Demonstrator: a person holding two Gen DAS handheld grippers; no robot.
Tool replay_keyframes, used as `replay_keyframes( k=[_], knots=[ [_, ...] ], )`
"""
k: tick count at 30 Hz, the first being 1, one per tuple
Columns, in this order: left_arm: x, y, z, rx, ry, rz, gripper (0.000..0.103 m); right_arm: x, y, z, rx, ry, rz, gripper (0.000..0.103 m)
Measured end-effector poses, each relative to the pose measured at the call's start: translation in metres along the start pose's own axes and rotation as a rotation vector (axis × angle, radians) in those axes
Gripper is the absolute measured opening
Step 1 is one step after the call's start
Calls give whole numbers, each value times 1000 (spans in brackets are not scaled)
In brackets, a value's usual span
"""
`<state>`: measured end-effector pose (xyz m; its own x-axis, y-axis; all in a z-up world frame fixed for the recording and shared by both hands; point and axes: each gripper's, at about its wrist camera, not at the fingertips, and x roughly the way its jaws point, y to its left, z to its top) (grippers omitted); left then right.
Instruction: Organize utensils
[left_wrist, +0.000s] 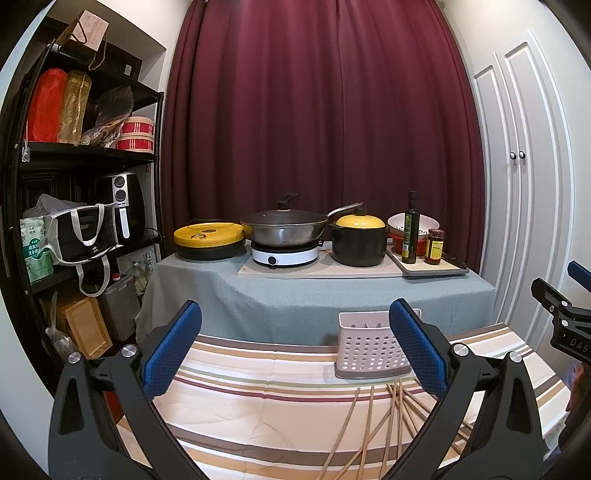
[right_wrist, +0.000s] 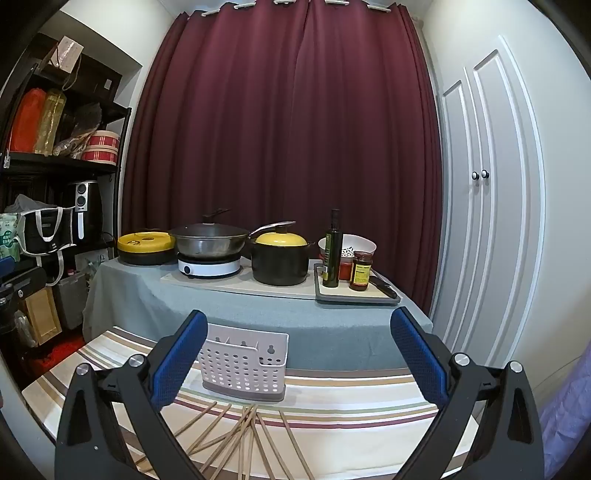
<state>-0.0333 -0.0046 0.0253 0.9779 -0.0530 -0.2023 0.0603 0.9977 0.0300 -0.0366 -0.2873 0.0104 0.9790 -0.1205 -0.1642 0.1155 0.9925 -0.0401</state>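
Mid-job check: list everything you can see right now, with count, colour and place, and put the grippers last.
chopsticks: several, exact count unclear, light wood, scattered and crossing on the striped cloth in front of the caddy
utensil caddy: one, white, perforated, upright at the far edge of the striped cloth
grey table: one, behind the striped one
electric griddle: one, yellow lid, grey table's left end
wok: one, steel with dark lid, on a white induction hob
pot: one, black, yellow lid, right of the hob
oil bottle: one, dark green, on a grey tray
sauce jar: one, red lid, same tray
left gripper: open, empty
right gripper: open, empty
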Motion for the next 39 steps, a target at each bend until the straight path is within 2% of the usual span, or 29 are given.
replay_keyframes(
  k=[39],
  knots=[
    [-5, -4, -3, -2, 8, -10, 99, -1, 2, -1, -4, -2, -2, 97]
  ],
)
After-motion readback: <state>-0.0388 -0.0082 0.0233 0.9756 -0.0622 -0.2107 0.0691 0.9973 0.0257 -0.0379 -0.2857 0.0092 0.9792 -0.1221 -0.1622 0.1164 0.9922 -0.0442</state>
